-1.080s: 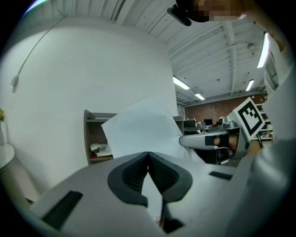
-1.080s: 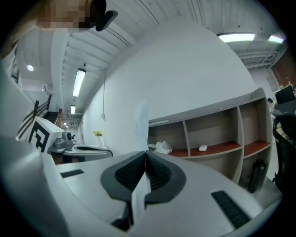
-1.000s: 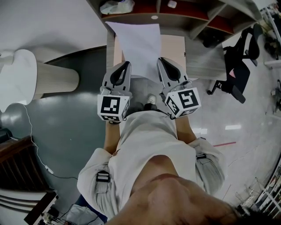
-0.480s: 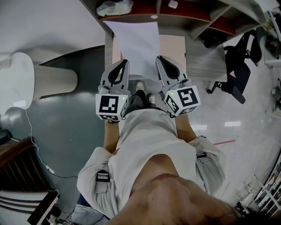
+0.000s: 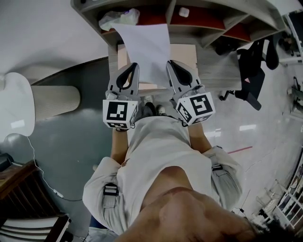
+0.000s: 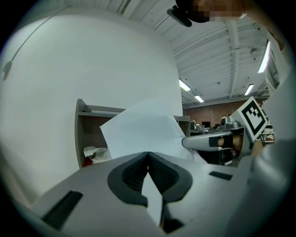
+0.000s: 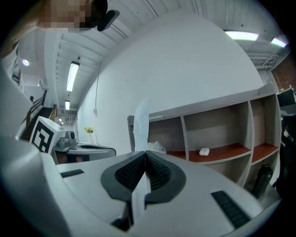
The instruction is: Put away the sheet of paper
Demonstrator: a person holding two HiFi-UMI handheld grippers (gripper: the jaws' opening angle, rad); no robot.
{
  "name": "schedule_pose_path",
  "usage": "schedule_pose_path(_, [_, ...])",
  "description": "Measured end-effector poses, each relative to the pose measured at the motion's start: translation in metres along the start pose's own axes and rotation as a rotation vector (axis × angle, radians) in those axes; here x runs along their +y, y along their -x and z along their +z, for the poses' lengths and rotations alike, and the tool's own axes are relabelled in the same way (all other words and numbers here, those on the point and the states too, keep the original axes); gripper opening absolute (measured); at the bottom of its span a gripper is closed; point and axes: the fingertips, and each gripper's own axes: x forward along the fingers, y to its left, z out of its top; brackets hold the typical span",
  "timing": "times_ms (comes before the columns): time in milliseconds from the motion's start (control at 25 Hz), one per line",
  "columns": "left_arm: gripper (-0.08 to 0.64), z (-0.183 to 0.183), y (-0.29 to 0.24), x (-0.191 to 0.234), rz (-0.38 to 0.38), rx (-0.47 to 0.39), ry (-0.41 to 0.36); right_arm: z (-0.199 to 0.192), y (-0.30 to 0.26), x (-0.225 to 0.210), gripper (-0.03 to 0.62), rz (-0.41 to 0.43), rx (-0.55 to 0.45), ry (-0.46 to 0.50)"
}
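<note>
A white sheet of paper (image 5: 143, 47) hangs between both grippers, held by its near edge out toward an open shelf unit (image 5: 156, 21). My left gripper (image 5: 134, 67) is shut on the sheet's left side, and my right gripper (image 5: 171, 64) is shut on its right side. In the left gripper view the paper (image 6: 141, 132) rises broad from the closed jaws (image 6: 148, 154). The right gripper view has the sheet (image 7: 141, 122) edge-on, pinched at the jaw line (image 7: 146, 155).
The shelf's compartments have red-brown boards (image 7: 217, 152). One holds a crumpled white bag (image 5: 118, 18), another a small white object (image 5: 183, 12). A tan cabinet top (image 5: 187, 54) lies below the paper. A black office chair (image 5: 255, 66) stands at right, a white ribbed column (image 5: 52, 101) at left.
The person has stepped toward the shelf unit, carrying the sheet along. More of the shelf shows at the top of the head view. Both grips are unchanged.
</note>
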Motion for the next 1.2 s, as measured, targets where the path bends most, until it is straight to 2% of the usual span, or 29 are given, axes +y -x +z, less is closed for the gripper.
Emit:
schedule_pose_path(400, [0.017,-0.031,-0.035,0.021,-0.088,0.055,0.016,-0.027,-0.032,-0.009,0.020,-0.051,0.083,-0.017])
schedule_pose_path(720, [0.017,-0.082,-0.052,0.026,-0.151,0.109,0.034,-0.080,-0.042,-0.016,0.020,-0.109,0.177,-0.067])
schedule_pose_path(1200, [0.017,-0.127,-0.084,0.009,-0.228,0.168,0.053,-0.136,-0.036,-0.048,0.020,-0.190,0.286,-0.117])
